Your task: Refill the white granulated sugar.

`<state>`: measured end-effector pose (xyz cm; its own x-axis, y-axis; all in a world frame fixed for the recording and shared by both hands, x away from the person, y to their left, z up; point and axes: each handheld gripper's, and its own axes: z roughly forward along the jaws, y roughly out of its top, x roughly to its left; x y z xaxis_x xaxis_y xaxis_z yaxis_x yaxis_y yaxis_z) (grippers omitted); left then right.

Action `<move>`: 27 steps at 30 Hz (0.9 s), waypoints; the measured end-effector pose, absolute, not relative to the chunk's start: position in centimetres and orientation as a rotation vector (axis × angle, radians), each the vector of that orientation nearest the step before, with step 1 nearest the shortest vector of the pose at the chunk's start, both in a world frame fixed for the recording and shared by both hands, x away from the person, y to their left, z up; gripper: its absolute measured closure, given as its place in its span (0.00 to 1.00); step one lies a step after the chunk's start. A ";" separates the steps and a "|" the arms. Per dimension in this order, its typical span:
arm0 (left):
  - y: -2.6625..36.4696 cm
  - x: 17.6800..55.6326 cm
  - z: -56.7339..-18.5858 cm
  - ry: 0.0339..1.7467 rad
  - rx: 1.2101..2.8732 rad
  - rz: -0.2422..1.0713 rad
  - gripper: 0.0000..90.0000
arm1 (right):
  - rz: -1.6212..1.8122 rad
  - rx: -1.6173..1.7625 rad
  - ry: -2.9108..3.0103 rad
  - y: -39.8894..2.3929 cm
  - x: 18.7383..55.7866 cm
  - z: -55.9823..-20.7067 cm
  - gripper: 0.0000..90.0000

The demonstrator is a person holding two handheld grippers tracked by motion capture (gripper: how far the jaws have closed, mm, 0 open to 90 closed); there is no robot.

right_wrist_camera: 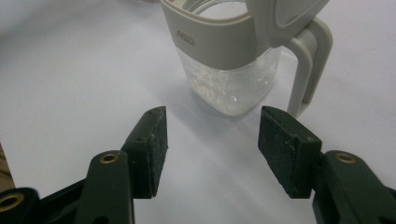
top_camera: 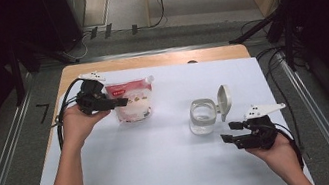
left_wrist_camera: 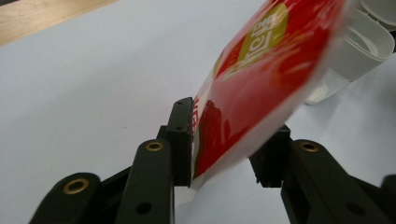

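A person's two bare forearms reach in from the near edge. The left hand [top_camera: 77,121] holds the left gripper [top_camera: 121,101] level, pointing right, its jaws partly apart with one pad touching what sits between them. The right hand [top_camera: 277,147] holds the right gripper [top_camera: 230,131] low, pointing left, jaws apart and empty.

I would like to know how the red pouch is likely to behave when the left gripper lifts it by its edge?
The red pouch looks like thin glossy film, so it will probably flex and may slip between the left gripper pads. Its bulging white lower part suggests loose contents, so it will likely sag and swing. It stands on a soft base and could tip if nudged.
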<state>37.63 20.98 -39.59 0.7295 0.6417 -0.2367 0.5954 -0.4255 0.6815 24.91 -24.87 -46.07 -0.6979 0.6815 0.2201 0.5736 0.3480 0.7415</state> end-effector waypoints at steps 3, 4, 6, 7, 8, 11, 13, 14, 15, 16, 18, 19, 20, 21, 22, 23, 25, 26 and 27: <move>21.0 37.7 -39.6 0.948 2.138 0.046 0.79 | 1.277 1.141 2.478 -24.7 24.8 -46.0 0.49; 21.0 37.7 -39.6 0.936 2.147 0.059 0.80 | 1.276 1.139 2.478 -24.6 24.8 -46.0 0.49; 20.8 37.6 -39.7 0.918 2.155 0.056 0.84 | 1.282 1.130 2.482 -24.5 24.8 -46.0 0.50; 20.8 37.6 -39.6 0.905 2.169 0.054 0.87 | 1.284 1.124 2.486 -24.5 24.7 -46.0 0.51; 20.8 37.6 -39.7 0.901 2.167 0.049 0.89 | 1.288 1.119 2.488 -24.4 24.7 -45.9 0.51; 20.7 37.6 -39.6 0.903 2.167 0.037 0.93 | 1.303 1.095 2.490 -24.1 24.5 -45.8 0.52; 20.4 37.5 -39.5 0.918 2.166 0.015 0.97 | 1.318 1.084 2.487 -23.8 24.4 -45.6 0.52; 20.2 37.6 -39.5 0.925 2.166 -0.003 0.98 | 1.332 1.087 2.488 -23.5 24.3 -45.5 0.52; 20.1 37.6 -39.5 0.939 2.157 -0.022 0.99 | 1.348 1.085 2.489 -23.3 24.1 -45.3 0.52; 20.0 37.6 -39.4 0.947 2.157 -0.023 0.99 | 1.356 1.070 2.488 -23.1 24.0 -45.1 0.52; 19.9 37.6 -39.2 0.971 2.128 -0.045 1.00 | 1.376 1.048 2.488 -22.7 23.8 -44.8 0.53; 20.0 37.6 -39.1 0.970 2.125 -0.045 1.00 | 1.387 1.037 2.488 -22.4 23.6 -44.6 0.53; 20.0 37.6 -39.0 0.976 2.106 -0.084 1.00 | 1.388 1.038 2.487 -22.3 23.6 -44.5 0.53; 20.0 37.5 -38.9 0.974 2.097 -0.099 1.00 | 1.401 1.038 2.489 -22.0 23.6 -44.5 0.53; 20.0 37.4 -38.7 0.963 2.104 -0.112 1.00 | 1.401 1.038 2.491 -21.9 23.6 -44.4 0.53; 19.9 37.3 -38.5 0.954 2.106 -0.119 1.00 | 1.405 1.033 2.489 -21.7 23.6 -44.4 0.53; 19.6 36.9 -37.9 0.944 2.118 -0.125 1.00 | 1.399 1.039 2.496 -21.4 23.5 -44.5 0.53; 19.5 36.8 -37.6 0.935 2.123 -0.129 1.00 | 1.399 1.033 2.500 -21.2 23.5 -44.5 0.53; 19.4 36.6 -37.4 0.932 2.117 -0.133 1.00 | 1.398 1.029 2.496 -21.1 23.5 -44.5 0.53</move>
<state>36.64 19.39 -37.43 0.7230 0.5745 -0.3837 0.6590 -0.4069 0.6326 23.48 -21.12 -44.46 -0.7664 0.6006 0.2277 0.5079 0.3497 0.7872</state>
